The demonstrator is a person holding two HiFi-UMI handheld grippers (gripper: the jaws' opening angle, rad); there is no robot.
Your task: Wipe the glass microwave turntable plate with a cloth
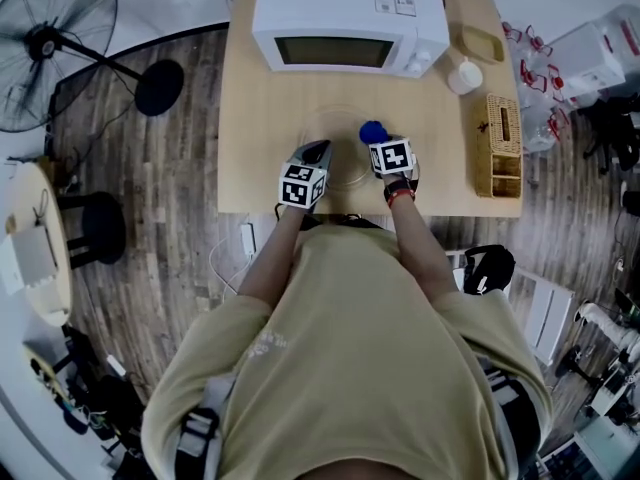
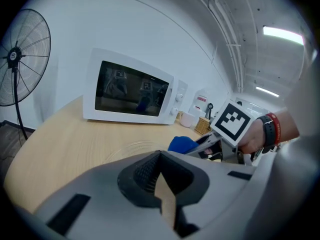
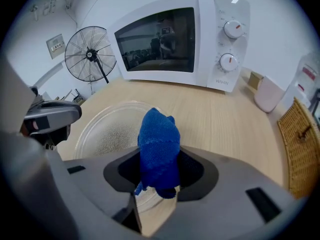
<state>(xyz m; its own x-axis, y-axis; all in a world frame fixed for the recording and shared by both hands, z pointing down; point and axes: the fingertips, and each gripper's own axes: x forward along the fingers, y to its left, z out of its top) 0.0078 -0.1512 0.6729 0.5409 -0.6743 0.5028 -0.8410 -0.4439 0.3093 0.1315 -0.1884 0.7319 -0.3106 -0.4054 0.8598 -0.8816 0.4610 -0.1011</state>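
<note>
The clear glass turntable plate (image 1: 335, 133) lies flat on the wooden table (image 1: 250, 118), in front of the microwave. My right gripper (image 3: 159, 170) is shut on a bunched blue cloth (image 3: 159, 141), held over the plate's near right part (image 3: 107, 129). In the head view the cloth (image 1: 373, 131) sits just ahead of the right gripper (image 1: 380, 140). My left gripper (image 1: 319, 150) is at the plate's near left rim, also seen in the right gripper view (image 3: 50, 115). The left gripper (image 2: 160, 156) has its jaws together, with nothing seen between them.
A white microwave (image 1: 350, 13) with its door closed stands at the table's back. To the right are a white cup (image 1: 464, 76), a small wooden tray (image 1: 483, 43) and a wicker basket (image 1: 503, 143). A standing fan (image 1: 60, 43) is on the floor at left.
</note>
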